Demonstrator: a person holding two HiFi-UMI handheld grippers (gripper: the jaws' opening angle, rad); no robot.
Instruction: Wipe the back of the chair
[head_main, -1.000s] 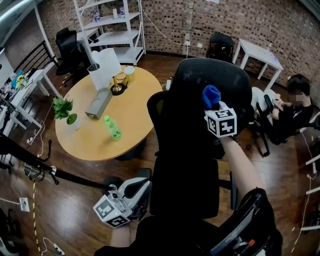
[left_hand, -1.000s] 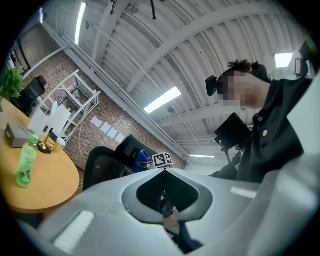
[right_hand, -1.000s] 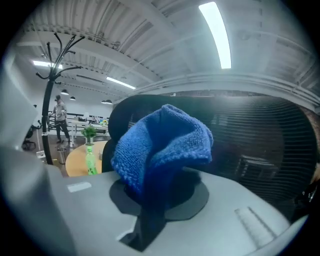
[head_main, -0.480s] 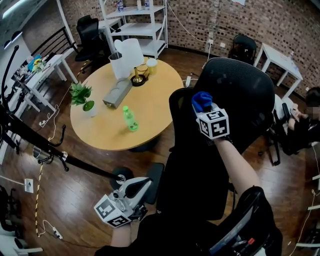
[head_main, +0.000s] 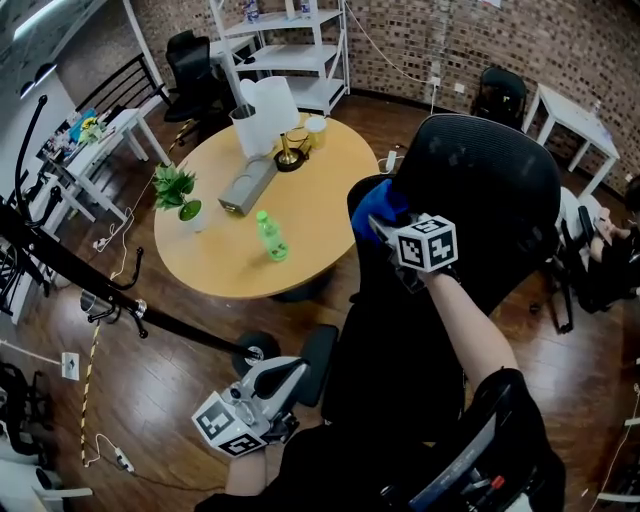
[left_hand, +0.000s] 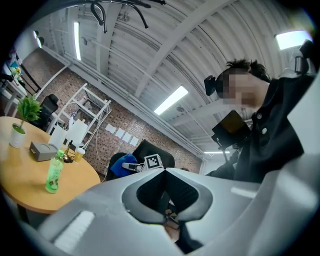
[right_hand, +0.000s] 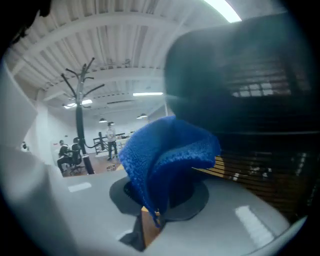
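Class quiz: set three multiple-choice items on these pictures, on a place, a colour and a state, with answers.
1. Where is the blue cloth? A on the floor; B in the right tongs, at the chair back; C over a lamp.
2. What colour is the bottle on the round table? A red; B green; C white.
3. How do the left tongs stand? A wide open; B shut on a bottle; C shut, empty.
Answers: B, the tongs pinch it; B, its plastic is green; C, jaws meet on nothing.
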